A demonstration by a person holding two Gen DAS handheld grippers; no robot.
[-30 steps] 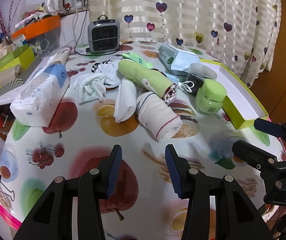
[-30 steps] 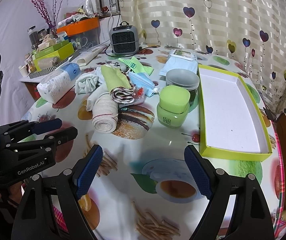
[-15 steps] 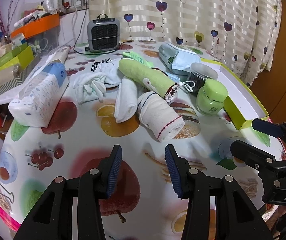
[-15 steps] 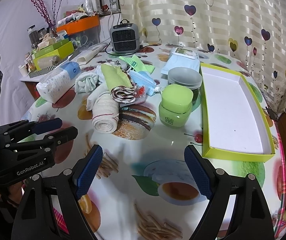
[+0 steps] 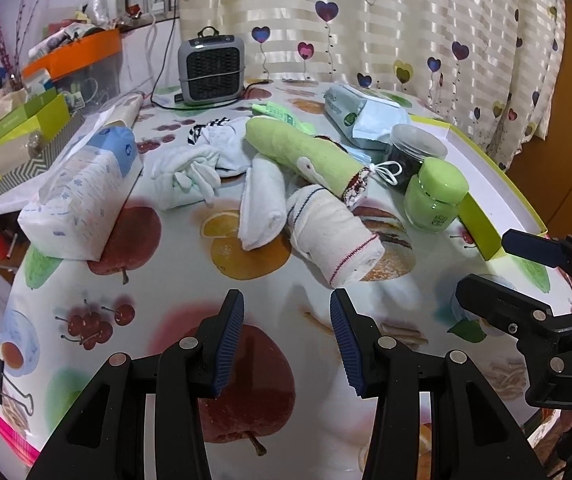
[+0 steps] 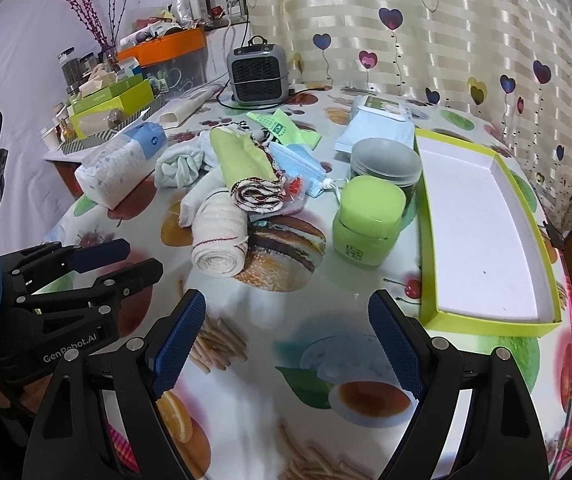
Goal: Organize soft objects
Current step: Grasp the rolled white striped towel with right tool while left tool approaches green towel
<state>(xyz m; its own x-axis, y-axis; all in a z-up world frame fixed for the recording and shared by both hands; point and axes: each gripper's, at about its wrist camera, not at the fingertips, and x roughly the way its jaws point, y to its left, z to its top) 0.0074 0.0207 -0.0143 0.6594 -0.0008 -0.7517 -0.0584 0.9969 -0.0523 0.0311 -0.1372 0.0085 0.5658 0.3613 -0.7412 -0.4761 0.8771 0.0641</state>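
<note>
A pile of soft things lies mid-table: a rolled cream towel with a red stripe (image 5: 332,236) (image 6: 220,238), a rolled green cloth (image 5: 306,156) (image 6: 242,158), a folded white cloth (image 5: 262,208), white gloves (image 5: 186,176) and a blue face mask (image 6: 302,164). My left gripper (image 5: 286,320) hovers open over the fruit-print tablecloth, just short of the cream towel, nothing between its fingers. My right gripper (image 6: 286,340) stands wide open and empty nearer the front edge, beside the lime-edged white tray (image 6: 486,312), which holds nothing.
A green jar (image 6: 366,228) and a dark grey-lidded jar (image 6: 384,166) stand between pile and tray. A tissue pack (image 5: 82,196) lies left, a grey heater (image 5: 212,70) at the back, wipes packs (image 5: 362,116) behind the jars. Cluttered boxes (image 6: 110,100) fill the far left.
The right wrist view has crept slightly closer to the tray and jars. The left gripper has stayed where it was, and both grippers remain open and empty.
</note>
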